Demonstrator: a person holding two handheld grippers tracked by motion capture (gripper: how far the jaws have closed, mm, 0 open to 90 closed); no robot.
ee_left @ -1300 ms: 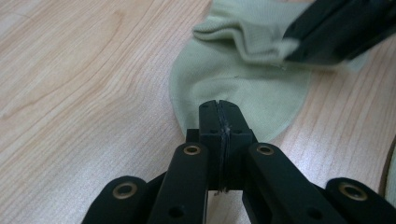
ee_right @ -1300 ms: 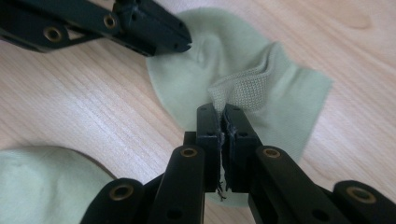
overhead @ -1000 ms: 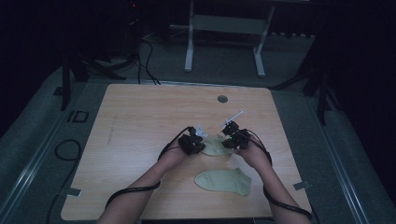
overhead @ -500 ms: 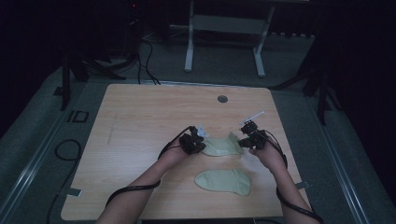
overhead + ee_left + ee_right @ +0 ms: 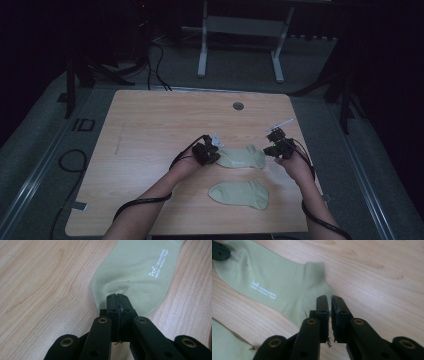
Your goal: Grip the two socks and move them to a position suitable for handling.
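Overhead, a pale wooden table (image 5: 150, 130) with a light grain stands in a very dim room — grey floor all round, black cables (image 5: 155, 55) trailing at the far left, and the white legs of a metal frame (image 5: 240, 45) beyond the far edge. A small round grommet (image 5: 238, 106) sits in the tabletop near its far side.

Two pale green socks lie on the right half of the table. The far sock (image 5: 242, 157) is spread flat between the two hands, stretched left to right; the near sock (image 5: 240, 194) lies flat by itself, closer to the person and apart from both tools.

The far sock is a thin, smooth knit with small white lettering printed on it, clear in the left gripper view and again in the right gripper view. The left gripper (image 5: 117, 298) is clamped on the sock's left end: its black jaws are pressed together with the cloth's edge puckered between them. The right gripper (image 5: 329, 300) is at the sock's right end — its jaws stand almost together, a thin slit between them, over the edge of the cloth; whether they pinch any fabric I cannot tell.
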